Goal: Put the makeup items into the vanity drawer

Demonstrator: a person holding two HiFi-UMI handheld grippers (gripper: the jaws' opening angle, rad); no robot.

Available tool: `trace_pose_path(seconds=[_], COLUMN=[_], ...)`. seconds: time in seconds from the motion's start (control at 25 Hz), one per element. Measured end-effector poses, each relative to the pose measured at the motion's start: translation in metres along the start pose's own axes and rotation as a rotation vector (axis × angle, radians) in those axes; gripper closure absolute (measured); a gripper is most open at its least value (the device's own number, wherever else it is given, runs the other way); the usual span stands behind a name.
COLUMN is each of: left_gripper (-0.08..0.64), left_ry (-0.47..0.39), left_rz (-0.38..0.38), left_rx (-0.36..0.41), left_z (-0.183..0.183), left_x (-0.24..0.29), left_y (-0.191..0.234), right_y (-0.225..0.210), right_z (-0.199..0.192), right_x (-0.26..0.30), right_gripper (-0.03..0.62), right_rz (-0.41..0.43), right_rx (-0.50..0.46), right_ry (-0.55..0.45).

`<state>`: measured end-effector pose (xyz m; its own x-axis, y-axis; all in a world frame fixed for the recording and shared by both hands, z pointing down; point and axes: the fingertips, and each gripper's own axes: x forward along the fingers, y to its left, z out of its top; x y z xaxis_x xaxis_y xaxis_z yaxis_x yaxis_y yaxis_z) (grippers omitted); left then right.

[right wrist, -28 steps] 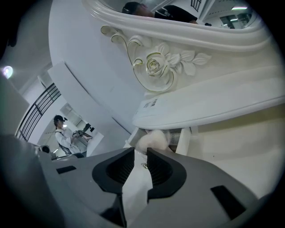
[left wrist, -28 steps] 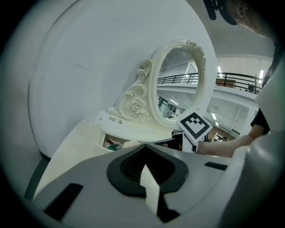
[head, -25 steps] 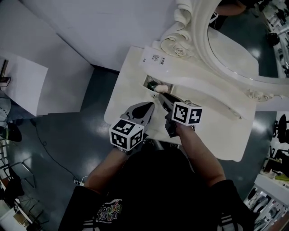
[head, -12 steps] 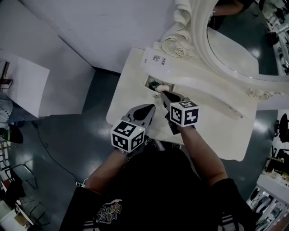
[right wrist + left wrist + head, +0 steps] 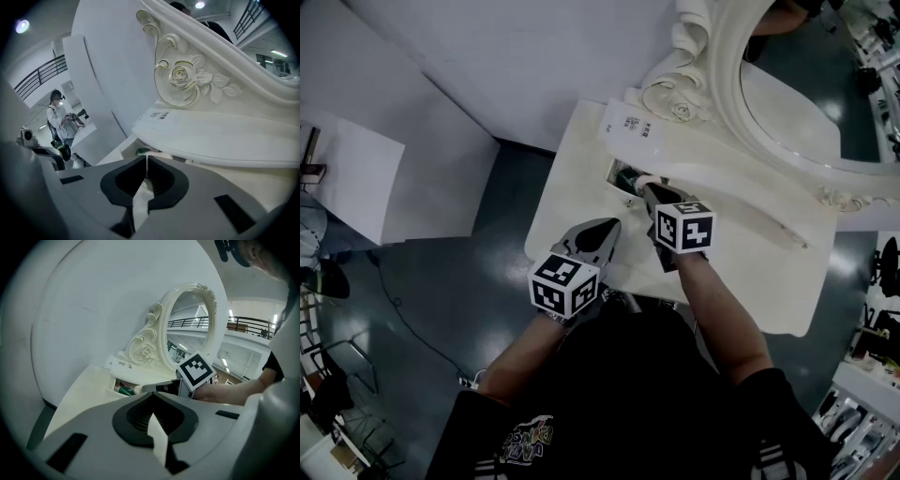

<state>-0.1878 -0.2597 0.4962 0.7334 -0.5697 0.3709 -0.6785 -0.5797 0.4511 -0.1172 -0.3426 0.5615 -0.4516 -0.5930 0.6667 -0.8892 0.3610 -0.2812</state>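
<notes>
The vanity drawer [image 5: 622, 174] stands open as a small dark slot at the back left of the white counter [image 5: 567, 202], under the raised ledge [image 5: 225, 136] that carries the mirror. Inside lie a green item [image 5: 123, 390] and a cream, round-ended item [image 5: 137, 389]; what they are is too small to tell.

The right tongs [image 5: 646, 188] reach to the drawer's mouth. Their jaws are closing and nearly together, with only a thin slit and nothing between them, and the cream item lies just ahead of the tips. The left tongs [image 5: 606, 225] hang over the counter's front, closed tip to tip and empty, just beside the right ones.

A printed card [image 5: 629, 125] lies on the ledge's left end, below the carved rose [image 5: 680, 111] of the oval mirror [image 5: 787, 103] frame. The ledge overhangs the drawer from above. The counter's left half is bare to its rounded edge; beyond lies dark floor [image 5: 441, 281].
</notes>
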Motion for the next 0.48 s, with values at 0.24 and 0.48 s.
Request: trace_pose_path(seconds=[0.24, 0.48], left_gripper=[0.56, 0.56], left_ry=[0.005, 0.02], left_rz=[-0.019, -0.033], left_rx=[-0.001, -0.003], left_z=[0.004, 0.003], left_x=[0.011, 0.017], left_y=[0.002, 0.0], right_y=[-0.016, -0.022], right_z=[0.002, 0.003], right_x=[0.003, 0.004], right_gripper=[0.555, 0.555], right_rz=[-0.056, -0.059], right_rx=[-0.032, -0.016], right_ry=[0.014, 0.018])
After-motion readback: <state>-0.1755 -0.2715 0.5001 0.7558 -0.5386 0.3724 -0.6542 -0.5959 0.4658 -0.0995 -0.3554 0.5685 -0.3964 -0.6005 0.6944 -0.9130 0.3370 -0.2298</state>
